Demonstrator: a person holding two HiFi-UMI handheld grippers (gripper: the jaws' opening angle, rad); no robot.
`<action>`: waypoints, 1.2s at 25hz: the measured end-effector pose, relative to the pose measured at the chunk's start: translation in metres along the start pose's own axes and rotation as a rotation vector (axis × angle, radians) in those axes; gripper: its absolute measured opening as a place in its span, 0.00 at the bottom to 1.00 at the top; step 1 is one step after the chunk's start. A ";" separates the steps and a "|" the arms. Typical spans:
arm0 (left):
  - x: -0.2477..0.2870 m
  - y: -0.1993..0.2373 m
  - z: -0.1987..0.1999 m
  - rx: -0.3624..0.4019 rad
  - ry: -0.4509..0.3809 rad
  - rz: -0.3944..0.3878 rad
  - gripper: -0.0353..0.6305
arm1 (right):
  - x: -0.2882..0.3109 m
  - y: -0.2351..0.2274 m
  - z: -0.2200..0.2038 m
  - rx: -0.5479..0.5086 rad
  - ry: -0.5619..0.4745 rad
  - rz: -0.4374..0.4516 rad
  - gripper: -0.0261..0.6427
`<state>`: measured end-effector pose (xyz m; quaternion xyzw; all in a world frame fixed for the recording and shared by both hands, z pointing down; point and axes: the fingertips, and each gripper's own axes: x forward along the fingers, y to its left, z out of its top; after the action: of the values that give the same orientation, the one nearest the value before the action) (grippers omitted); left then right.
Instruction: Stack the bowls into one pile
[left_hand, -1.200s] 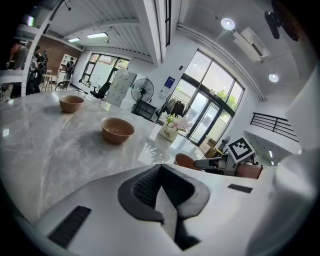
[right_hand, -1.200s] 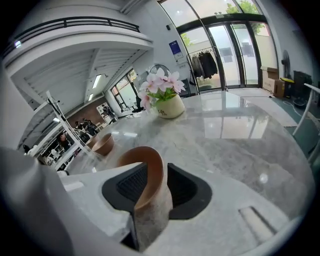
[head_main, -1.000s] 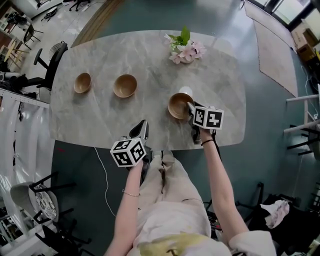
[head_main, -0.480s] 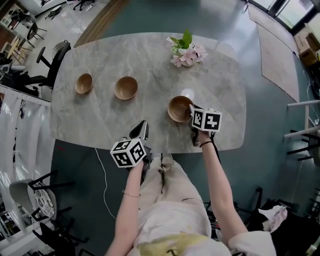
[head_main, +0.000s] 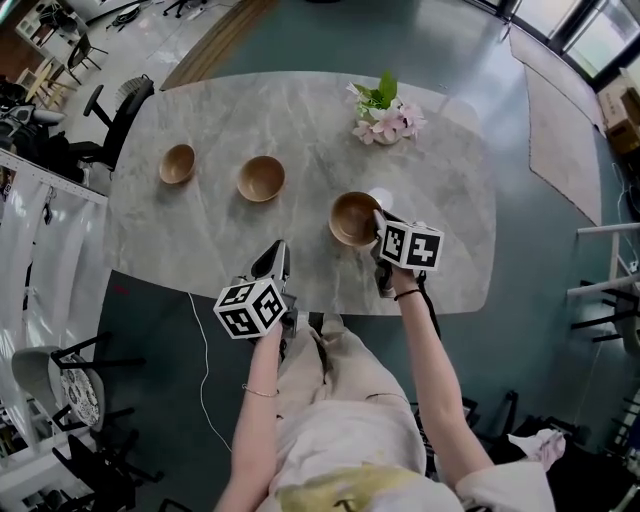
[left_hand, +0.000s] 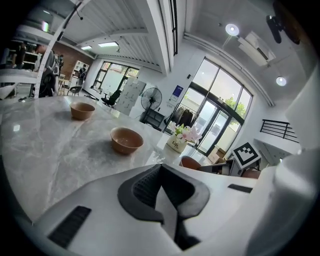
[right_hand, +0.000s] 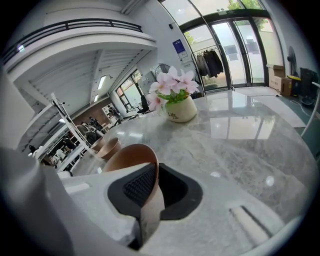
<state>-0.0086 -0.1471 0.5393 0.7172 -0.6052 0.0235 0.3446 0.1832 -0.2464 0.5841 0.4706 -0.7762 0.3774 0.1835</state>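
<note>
**Head view:** 3 wooden bowls sit apart on a marble table (head_main: 200, 235), so no pile exists yet. The right gripper (head_main: 378, 222) has just closed its jaws and clamps the rim of the held bowl (head_main: 350, 217), which is by the table's near edge, right of centre. Whether that bowl is clear of the marble cannot be told. The mid bowl (head_main: 261, 178) and small bowl (head_main: 178, 163) lie toward the left end. The left gripper (head_main: 281, 250) hovers over the near edge, clenched on nothing. A vase (head_main: 385, 122) of pink flowers stands by the far edge, and a chair (head_main: 108, 120) sits beyond the left end.

**Left gripper view:** Its pads meet with nothing between them. Ahead lie the mid bowl and, farther off, the small bowl, with bare marble all round.

**Right gripper view:** The brown rim is pinched between the pads, 1 inside the bowl and 1 outside. The vase stands ahead, and the other 2 bowls are off to the left.

By these views, the first of 2 stackings has barely begun. The way to the mid bowl looks open, and the vase sits well off that line.
</note>
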 end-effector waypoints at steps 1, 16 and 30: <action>-0.001 0.003 0.004 0.002 -0.009 0.008 0.05 | 0.002 0.004 0.002 -0.006 0.000 0.005 0.08; -0.004 0.054 0.034 0.014 -0.014 0.019 0.05 | 0.033 0.065 0.025 0.012 -0.067 0.076 0.08; -0.003 0.117 0.060 0.021 0.066 -0.033 0.05 | 0.070 0.127 0.050 0.047 -0.118 0.040 0.08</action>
<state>-0.1357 -0.1795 0.5471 0.7296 -0.5813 0.0479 0.3570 0.0424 -0.2914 0.5442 0.4807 -0.7857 0.3707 0.1190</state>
